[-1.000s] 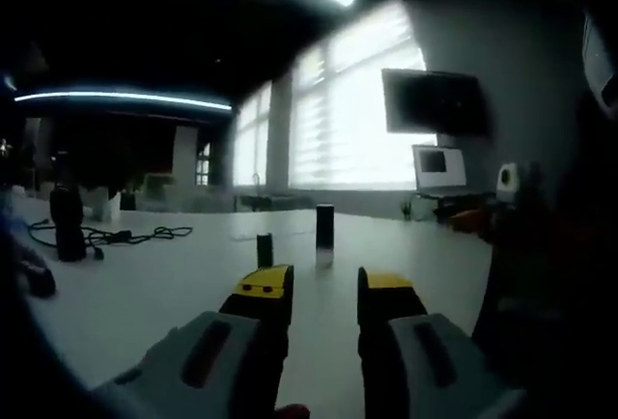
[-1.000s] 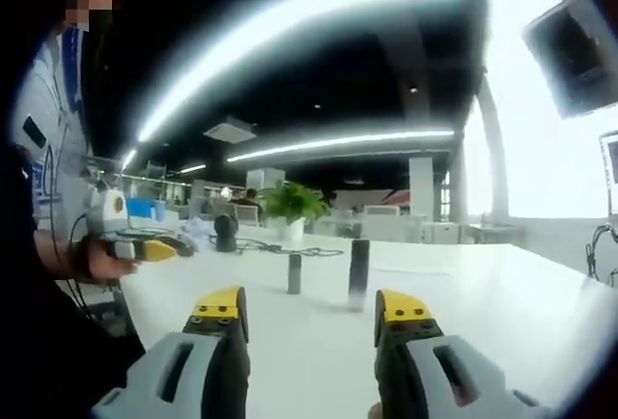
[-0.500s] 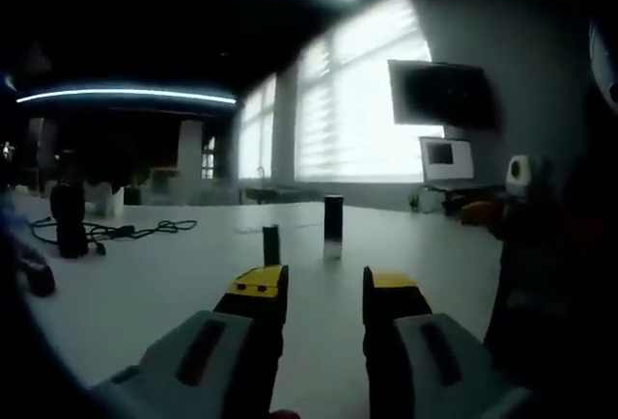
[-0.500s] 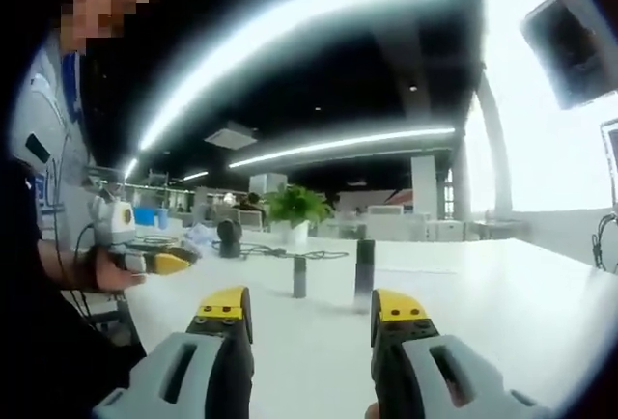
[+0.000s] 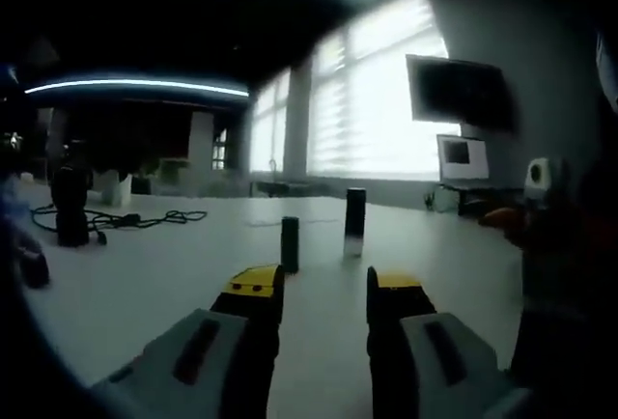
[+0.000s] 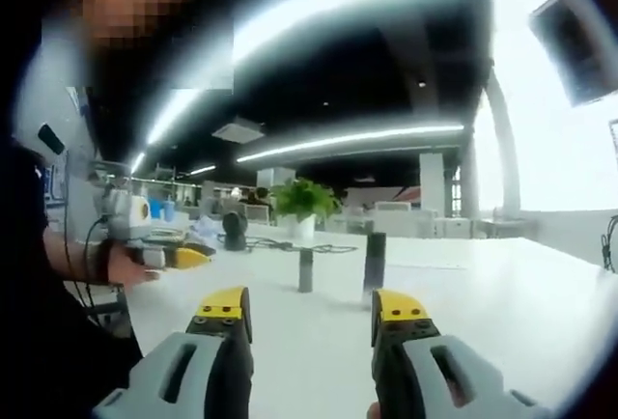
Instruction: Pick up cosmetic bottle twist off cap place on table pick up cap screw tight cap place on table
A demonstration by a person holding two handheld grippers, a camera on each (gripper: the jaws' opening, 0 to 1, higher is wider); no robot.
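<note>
Two yellow-tipped jaws rise from the bottom of each view, and in both views they stand apart with nothing between them. The left gripper (image 5: 323,289) hangs low over the white table (image 5: 145,284) and points at two dark things that stand up straight in the middle of the frame. The shorter one is the cap (image 5: 290,244), and the taller one just to its right is the cosmetic bottle (image 5: 355,223). They are near each other but not touching, and bare table lies all around them. The right gripper (image 6: 311,305) also hangs low and faces the same pair, with the cap (image 6: 306,269) on the left and the cosmetic bottle (image 6: 375,262) on the right, both just above its jaw tips. Lots of open table spreads toward the right edge of that frame. At the left of the right gripper view, a hand (image 6: 126,265) holds the left gripper (image 6: 179,257) out over the table edge. A black cable (image 5: 116,217) and a dark stand (image 5: 70,207) sit far to the left in the left gripper view. A green plant (image 6: 301,202) stands behind the cap in the right gripper view.
</note>
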